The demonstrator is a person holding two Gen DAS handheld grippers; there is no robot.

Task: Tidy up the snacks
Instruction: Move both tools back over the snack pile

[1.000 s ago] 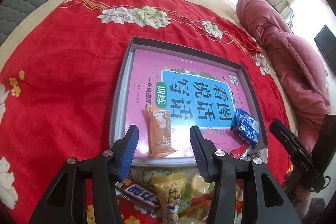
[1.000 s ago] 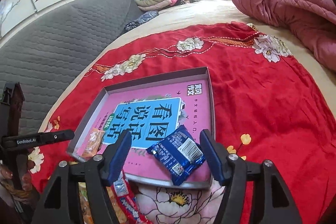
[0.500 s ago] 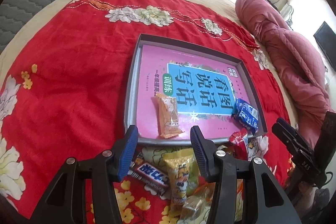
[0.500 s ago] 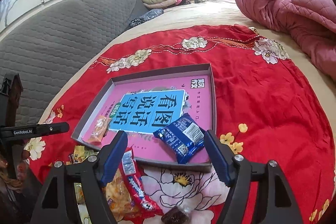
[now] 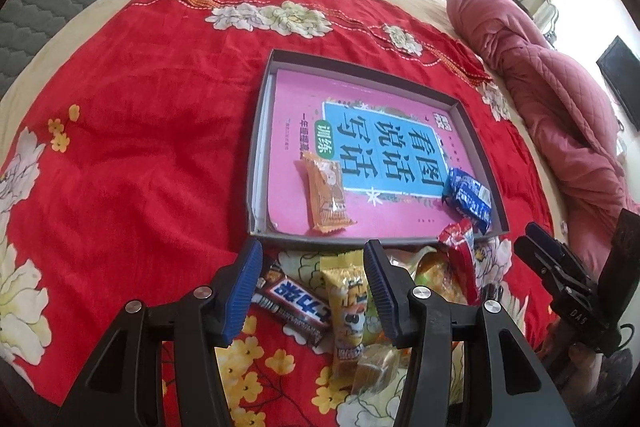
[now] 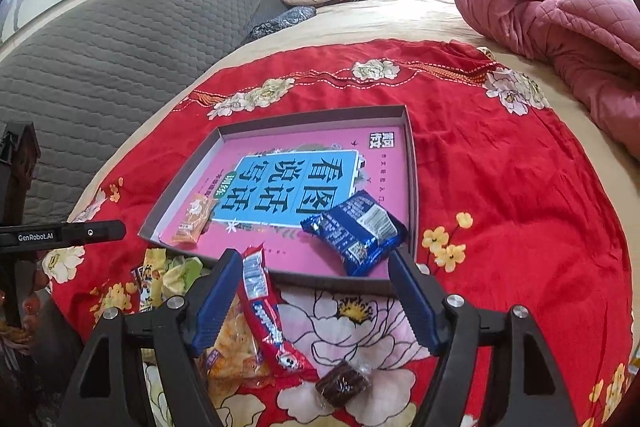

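Left gripper low centre of the left wrist view, jaws partly open, nothing held. Blue pads hang over the loose pile on the red cloth, just below the tray's near wall.

Right gripper low centre of the right wrist view, jaws wide apart and just been opening, empty. Red packet lies on the cloth beside its left pad; can't tell if they touch.

Tray: shallow grey box, middle of both views, on the cloth. A pink book with a blue title panel covers its floor.

In the tray:
- orange packet, lower left part, flat on the book
- blue packet, lower right corner in the right view, one end against the near wall

Outside, on the cloth below the tray:
- dark chocolate bar, between the left gripper's pads in the picture
- yellow packet, just right of the bar, partly behind the right pad
- small brown wrapped sweet, bottom centre of the right view, apart from the red packet

Pink quilt bunched upper right. Grey padded headboard upper left.
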